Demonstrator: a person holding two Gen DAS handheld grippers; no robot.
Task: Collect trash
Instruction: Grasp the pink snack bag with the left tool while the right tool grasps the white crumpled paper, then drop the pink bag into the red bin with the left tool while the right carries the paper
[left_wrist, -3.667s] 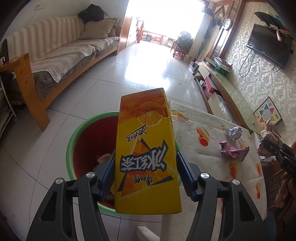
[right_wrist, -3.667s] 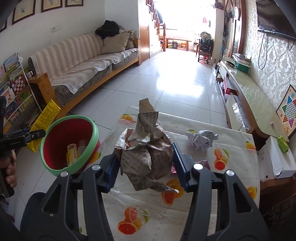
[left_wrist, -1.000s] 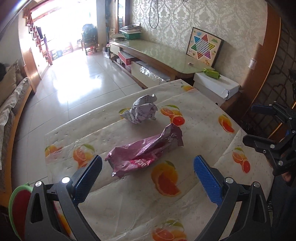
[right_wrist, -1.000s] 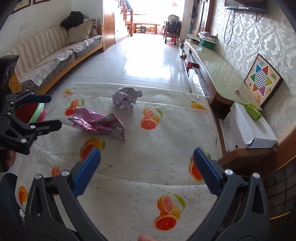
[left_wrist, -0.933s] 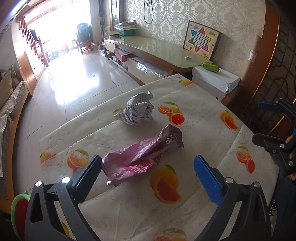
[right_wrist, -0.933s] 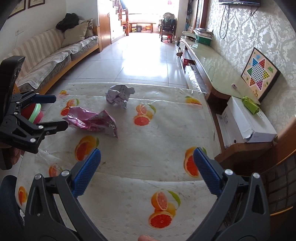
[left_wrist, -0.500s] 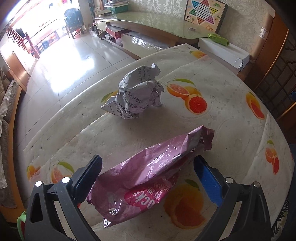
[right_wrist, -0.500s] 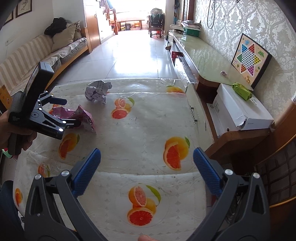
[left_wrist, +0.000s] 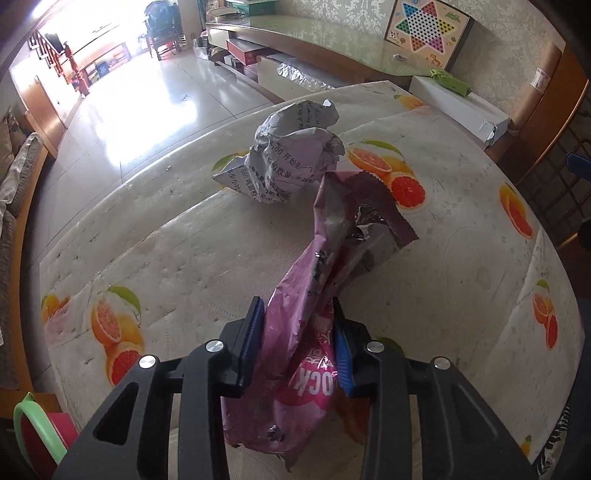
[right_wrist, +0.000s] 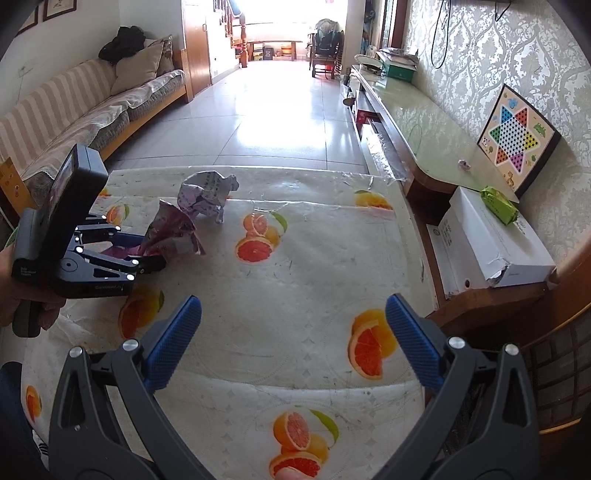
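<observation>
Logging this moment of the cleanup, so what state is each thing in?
left gripper: shut on pink wrapper
pink wrapper: crumpled, pinched, torn end raised
paper ball: crumpled, resting on table, untouched
right gripper: open, holding nothing
white box: corner torn
bin: upright beside table

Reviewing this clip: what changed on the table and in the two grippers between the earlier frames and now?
The left gripper, open a second ago, advanced and closed on the pink snack bag, bunching it upward. Earlier it held a yellow tea carton and the right held crumpled brown paper; both are gone. The right gripper stays open and empty. The crumpled newspaper ball remains on the fruit-print tablecloth.
</observation>
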